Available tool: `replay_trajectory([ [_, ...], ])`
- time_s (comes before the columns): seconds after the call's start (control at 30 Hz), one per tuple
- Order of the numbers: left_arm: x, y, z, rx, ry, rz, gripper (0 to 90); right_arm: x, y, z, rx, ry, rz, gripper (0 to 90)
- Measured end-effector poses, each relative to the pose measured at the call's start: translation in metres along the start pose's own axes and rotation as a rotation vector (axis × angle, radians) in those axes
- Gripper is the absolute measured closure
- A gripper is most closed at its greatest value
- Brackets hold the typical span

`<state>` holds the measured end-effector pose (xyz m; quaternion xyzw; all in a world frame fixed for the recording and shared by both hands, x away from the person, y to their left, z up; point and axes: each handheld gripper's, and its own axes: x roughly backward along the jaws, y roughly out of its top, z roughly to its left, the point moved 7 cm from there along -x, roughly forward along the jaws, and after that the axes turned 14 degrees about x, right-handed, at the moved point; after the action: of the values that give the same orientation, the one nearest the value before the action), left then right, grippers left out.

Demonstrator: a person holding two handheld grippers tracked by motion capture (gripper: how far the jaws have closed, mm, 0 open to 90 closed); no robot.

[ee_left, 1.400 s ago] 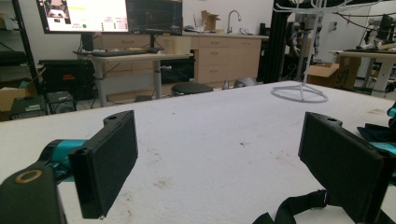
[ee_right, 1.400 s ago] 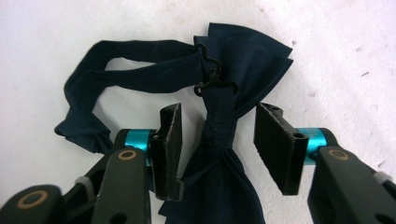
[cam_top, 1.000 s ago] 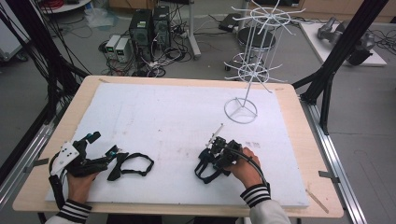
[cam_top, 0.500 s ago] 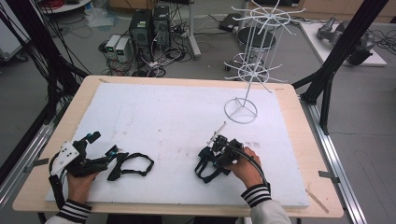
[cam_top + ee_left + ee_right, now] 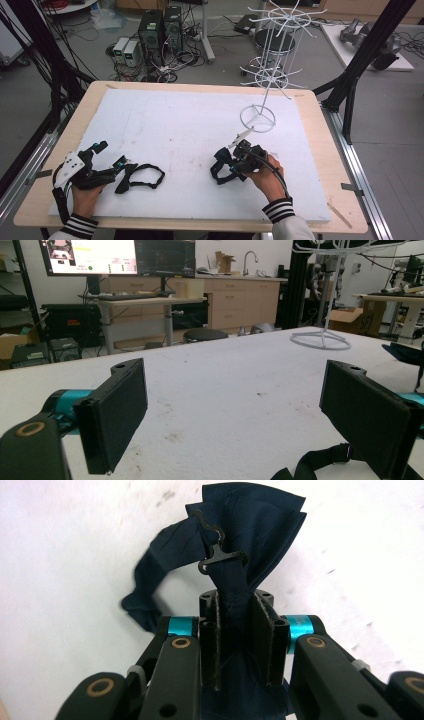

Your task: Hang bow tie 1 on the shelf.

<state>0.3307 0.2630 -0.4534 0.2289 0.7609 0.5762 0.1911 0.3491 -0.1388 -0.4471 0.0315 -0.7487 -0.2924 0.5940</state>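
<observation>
A dark navy bow tie (image 5: 250, 525) with a black hook clasp (image 5: 220, 555) lies bunched on the white table cover, and my right gripper (image 5: 235, 605) is shut on its fabric. From above, that right gripper (image 5: 231, 162) sits right of centre near the front, with the navy tie (image 5: 219, 167) trailing to its left. A second black bow tie with a looped strap (image 5: 142, 176) lies at the front left. My left gripper (image 5: 111, 155) rests just left of it, open. The left gripper (image 5: 235, 375) has its jaws wide apart, with the black strap (image 5: 320, 465) low between them, untouched.
A tall white wire display rack (image 5: 267, 75) stands at the back right on a ring base (image 5: 257, 118), also seen far ahead as the rack base (image 5: 320, 340). The white foam cover (image 5: 175, 125) spreads over the wooden table (image 5: 320, 130). Computers and cables sit on the floor beyond.
My right gripper has edged slightly right and away with the navy tie in it. The left gripper and black tie have stayed put.
</observation>
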Motion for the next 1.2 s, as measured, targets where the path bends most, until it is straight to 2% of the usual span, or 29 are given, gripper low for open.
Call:
replay_trajectory([
  [0.13, 0.0, 0.0, 0.0, 0.003, -0.001, -0.001, 12.3, 0.008, 0.001, -0.005, -0.003, -0.038, -0.048, 75.7],
  [0.27, 0.0, 0.0, 0.0, 0.0, -0.001, 0.001, 12.3, 0.019, 0.003, -0.011, -0.016, -0.087, -0.12, 75.7],
  [0.5, 0.0, 0.0, 0.0, 0.0, 0.0, 0.0, 12.3, 0.036, 0.003, -0.02, -0.072, -0.162, -0.216, 75.7],
  [0.77, 0.0, 0.0, 0.0, -0.002, 0.0, 0.001, 12.3, 0.048, -0.001, -0.028, -0.106, -0.213, -0.264, 75.7],
  [0.9, 0.0, 0.0, 0.0, -0.002, 0.0, 0.001, 12.3, 0.057, -0.002, -0.032, -0.116, -0.257, -0.307, 75.7],
  [1.2, 0.0, 0.0, 0.0, -0.002, -0.001, 0.001, 12.3, 0.077, -0.01, -0.044, -0.185, -0.344, -0.397, 75.7],
])
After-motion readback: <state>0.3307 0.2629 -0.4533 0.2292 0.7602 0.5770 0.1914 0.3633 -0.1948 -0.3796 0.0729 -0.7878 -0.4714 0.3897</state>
